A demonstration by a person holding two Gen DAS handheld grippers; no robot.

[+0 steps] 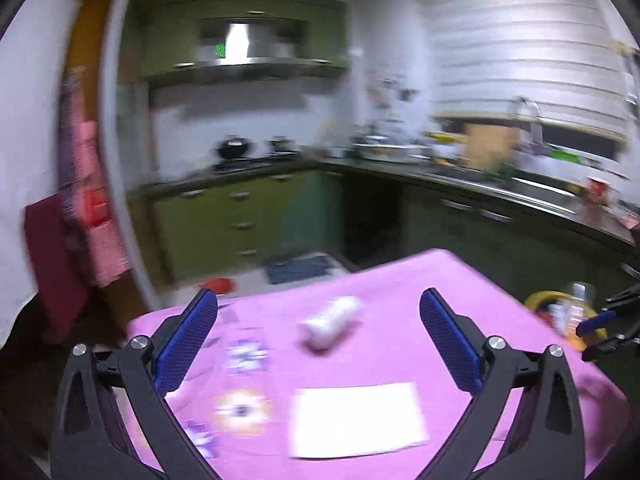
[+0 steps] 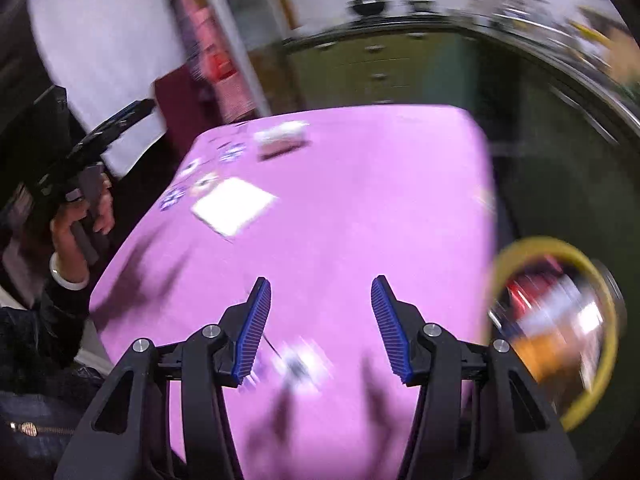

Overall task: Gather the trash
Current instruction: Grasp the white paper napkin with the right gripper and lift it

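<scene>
Several wrappers (image 1: 244, 354) and a white sheet (image 1: 356, 424) litter the pink tablecloth (image 1: 400, 292).

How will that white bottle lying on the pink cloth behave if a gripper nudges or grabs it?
The white bottle lies on its side on the pink cloth, so a nudge across its length would probably roll it. It looks like a small plastic container, likely light and fairly stiff, though blur hides detail. The left gripper stands open and empty, seemingly wide enough to straddle it.
</scene>
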